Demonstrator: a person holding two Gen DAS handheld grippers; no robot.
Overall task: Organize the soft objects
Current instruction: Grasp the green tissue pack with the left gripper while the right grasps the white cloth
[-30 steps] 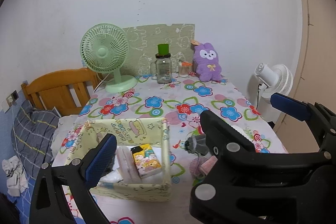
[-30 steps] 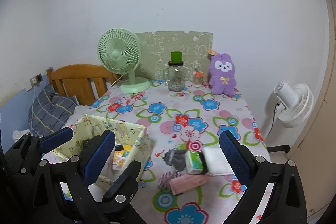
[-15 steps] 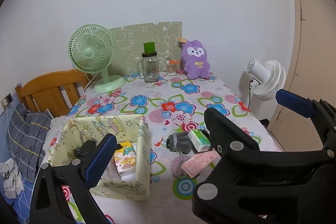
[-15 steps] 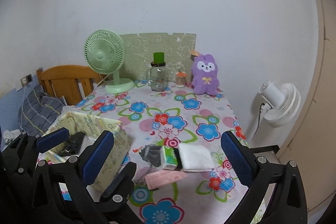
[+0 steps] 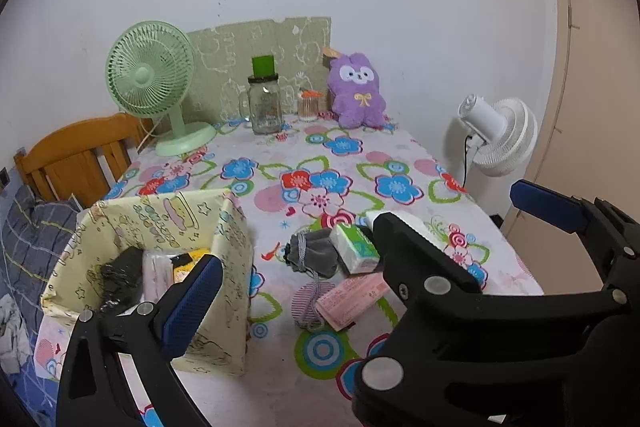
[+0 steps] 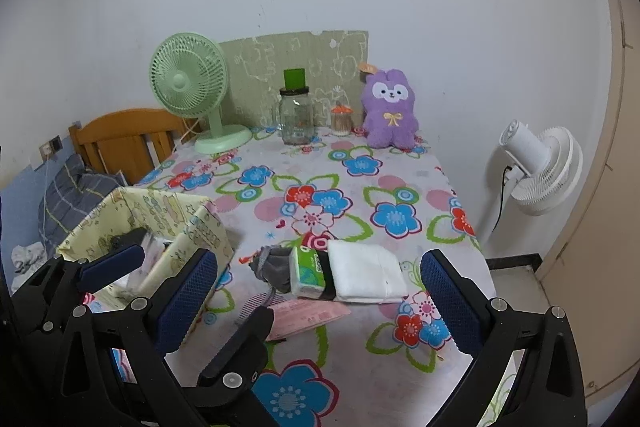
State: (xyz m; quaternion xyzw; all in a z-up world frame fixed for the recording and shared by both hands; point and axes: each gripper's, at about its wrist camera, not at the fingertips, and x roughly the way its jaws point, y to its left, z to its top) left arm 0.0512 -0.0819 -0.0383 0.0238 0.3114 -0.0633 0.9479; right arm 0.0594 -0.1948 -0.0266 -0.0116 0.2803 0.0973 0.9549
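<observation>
A grey cloth pouch (image 6: 276, 269), green tissue pack (image 6: 310, 271) and folded white cloth (image 6: 366, 277) lay clustered near the floral counter's (image 6: 400, 183) near edge, right of the yellow fabric bin (image 5: 228, 255). Both the left gripper (image 5: 360, 243) and the right gripper (image 6: 320, 301) hovered with jaws wide apart, empty.

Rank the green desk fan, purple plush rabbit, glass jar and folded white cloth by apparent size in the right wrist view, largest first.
1. Green desk fan.
2. Folded white cloth and purple plush rabbit: these look about alike, and the cloth lies much nearer the camera, so no ranking between them.
3. Glass jar, smallest.
</observation>
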